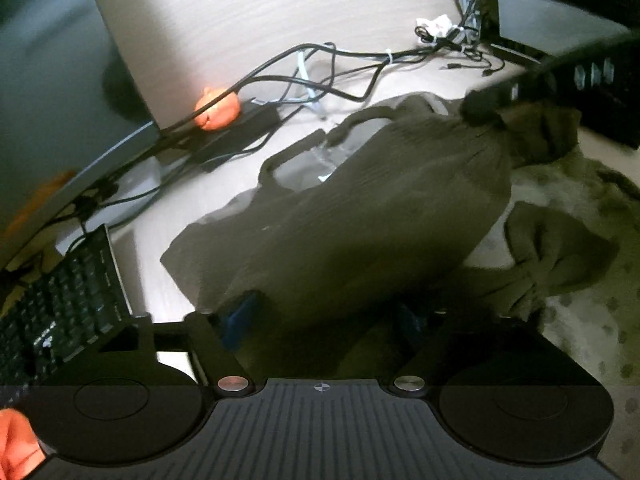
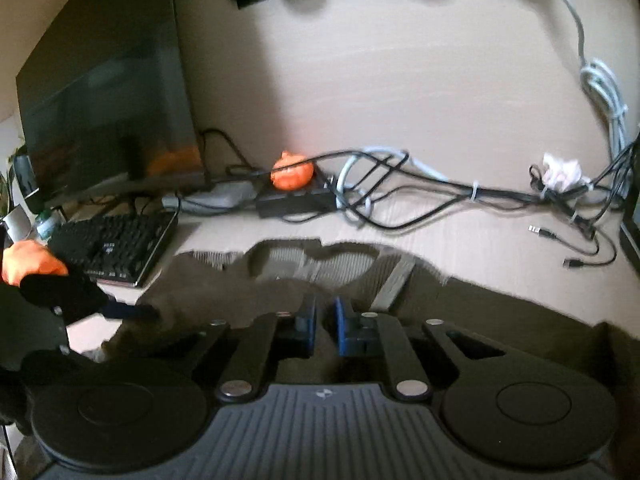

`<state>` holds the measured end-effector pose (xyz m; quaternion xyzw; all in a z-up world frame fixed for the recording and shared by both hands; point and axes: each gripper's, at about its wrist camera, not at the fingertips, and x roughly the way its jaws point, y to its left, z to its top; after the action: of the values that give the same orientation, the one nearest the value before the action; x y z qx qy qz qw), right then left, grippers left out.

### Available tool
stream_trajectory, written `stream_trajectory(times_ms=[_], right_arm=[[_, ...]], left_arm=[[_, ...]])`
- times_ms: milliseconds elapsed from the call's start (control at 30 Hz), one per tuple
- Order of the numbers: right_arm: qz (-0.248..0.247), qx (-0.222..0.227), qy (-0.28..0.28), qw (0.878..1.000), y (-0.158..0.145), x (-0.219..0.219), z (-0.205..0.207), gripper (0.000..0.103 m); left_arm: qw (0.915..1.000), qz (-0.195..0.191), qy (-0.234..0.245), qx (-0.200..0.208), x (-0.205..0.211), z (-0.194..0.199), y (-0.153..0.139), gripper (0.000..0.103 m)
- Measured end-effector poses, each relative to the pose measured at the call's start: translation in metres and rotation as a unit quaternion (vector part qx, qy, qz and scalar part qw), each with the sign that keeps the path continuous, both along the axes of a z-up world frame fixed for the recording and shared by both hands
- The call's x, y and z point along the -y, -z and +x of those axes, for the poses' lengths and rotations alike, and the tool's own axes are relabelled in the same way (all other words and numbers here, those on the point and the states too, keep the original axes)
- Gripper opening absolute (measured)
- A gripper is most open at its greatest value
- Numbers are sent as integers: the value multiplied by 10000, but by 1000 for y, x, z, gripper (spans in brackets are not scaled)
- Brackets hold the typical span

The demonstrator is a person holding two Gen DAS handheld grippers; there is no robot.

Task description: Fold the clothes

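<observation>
A dark olive ribbed garment point(image 1: 372, 216) hangs stretched in the air between my two grippers over the desk. In the left wrist view its near edge drapes over my left gripper point(image 1: 328, 320), whose blue pads are mostly hidden by cloth. My right gripper point(image 1: 486, 106) pinches the far corner there. In the right wrist view my right gripper point(image 2: 325, 328) has its blue pads close together on the garment point(image 2: 248, 300), and my left gripper point(image 2: 128, 311) grips the cloth's left end. The grey-lined neckline point(image 2: 316, 260) faces the wall.
A black keyboard point(image 2: 116, 246), a dark monitor point(image 2: 108, 88), an orange object point(image 2: 292, 174) on a black power brick and tangled cables point(image 2: 440, 196) line the back of the desk. More olive cloth lies on a dotted fabric point(image 1: 580, 320) at right.
</observation>
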<state>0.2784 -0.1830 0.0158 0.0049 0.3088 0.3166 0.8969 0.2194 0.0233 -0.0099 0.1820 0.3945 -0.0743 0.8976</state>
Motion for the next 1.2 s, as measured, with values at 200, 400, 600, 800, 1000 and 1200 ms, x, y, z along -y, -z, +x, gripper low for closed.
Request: stream_trajectory(times_ms=[200, 400, 600, 800, 1000, 1200], right_arm=[[-71, 277, 12, 9996, -13, 0, 0, 4], [-579, 989, 320, 9929, -29, 10, 7, 4], [181, -477, 224, 9984, 6, 29, 17, 45], [-245, -633, -13, 9977, 39, 0, 9, 21], [-608, 848, -31, 9945, -14, -7, -9, 11], [-1345, 614, 337, 9884, 12, -9, 20, 10]], left_arm=[[9992, -29, -124, 372, 3, 2, -19, 7], [9970, -352, 181, 669, 21, 9, -50, 7], [9994, -281, 151, 100, 28, 8, -11, 11], [9994, -329, -102, -86, 16, 11, -2, 23], [9977, -530, -182, 387, 7, 7, -35, 10], [9984, -558, -33, -40, 10, 11, -18, 37]])
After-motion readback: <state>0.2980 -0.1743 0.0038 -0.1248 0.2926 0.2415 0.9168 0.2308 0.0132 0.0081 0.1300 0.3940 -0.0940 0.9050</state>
